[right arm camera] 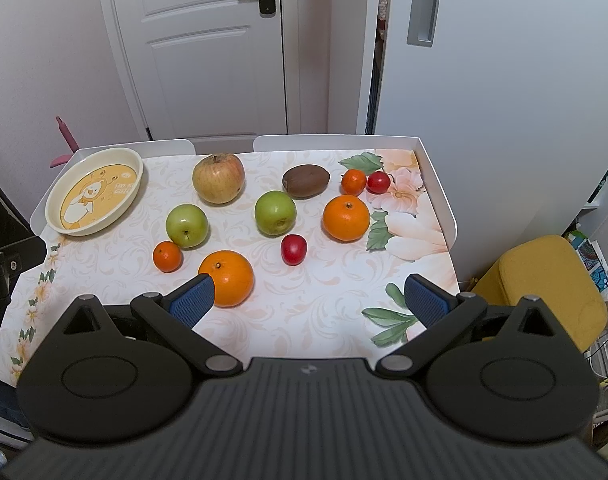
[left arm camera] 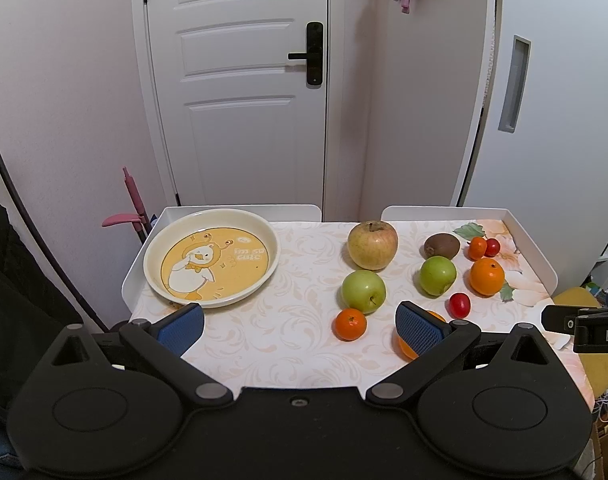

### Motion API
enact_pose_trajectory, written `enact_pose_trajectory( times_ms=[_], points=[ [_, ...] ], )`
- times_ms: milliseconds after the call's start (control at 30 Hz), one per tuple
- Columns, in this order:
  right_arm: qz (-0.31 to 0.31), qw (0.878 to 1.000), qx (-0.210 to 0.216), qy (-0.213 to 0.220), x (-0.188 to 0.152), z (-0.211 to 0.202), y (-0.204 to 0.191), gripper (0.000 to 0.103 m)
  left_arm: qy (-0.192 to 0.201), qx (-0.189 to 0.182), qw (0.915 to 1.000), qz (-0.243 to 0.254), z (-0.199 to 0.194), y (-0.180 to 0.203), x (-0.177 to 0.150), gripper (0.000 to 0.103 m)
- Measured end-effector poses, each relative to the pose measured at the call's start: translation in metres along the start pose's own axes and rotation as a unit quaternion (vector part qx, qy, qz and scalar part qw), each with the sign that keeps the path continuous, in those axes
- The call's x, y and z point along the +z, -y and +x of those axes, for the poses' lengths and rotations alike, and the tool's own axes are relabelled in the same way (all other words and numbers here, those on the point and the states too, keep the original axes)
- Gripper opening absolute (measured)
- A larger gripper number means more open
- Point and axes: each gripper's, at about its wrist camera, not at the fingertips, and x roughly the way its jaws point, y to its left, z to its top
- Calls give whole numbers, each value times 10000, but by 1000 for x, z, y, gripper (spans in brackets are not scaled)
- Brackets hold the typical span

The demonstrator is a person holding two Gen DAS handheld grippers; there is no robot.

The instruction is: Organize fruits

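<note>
- Fruits lying loose across the patterned tablecloth: large yellow-red apple, two green apples, kiwi, two big oranges, two small tangerines, two small red fruits, possibly cherry tomatoes, too small to tell.
- Sitting empty at the far left corner: cream duck plate, well apart from most of the fruit.
- Hovering over the near edge with jaws spread wide and holding nothing: left gripper and right gripper.
- Likely handling as firm, round, smooth-skinned and prone to rolling; gripping across the widest middle looking safest, lightly on the kiwi and red fruits, probably softer.
- Lying nearest the right gripper: front orange, just beside its left pad.
- Bordering the table: raised white rim along far and right sides; near edge apparently unguarded, so rolling off seeming possible.
- Leaving open cloth between plate and fruit for carrying across.
</note>
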Motion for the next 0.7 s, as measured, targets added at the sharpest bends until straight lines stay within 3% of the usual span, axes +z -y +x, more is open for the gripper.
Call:
enact_pose_trajectory(
  times_ms=[400,700],
  points=[
    [55,10000,-7,-33,2,-1,0,103,-33,-42,10000,22,1,-3,5,103],
    [35,10000,-22,89,0,13,24,103,97,-369,9988,305,14,11,4,103]
  ],
)
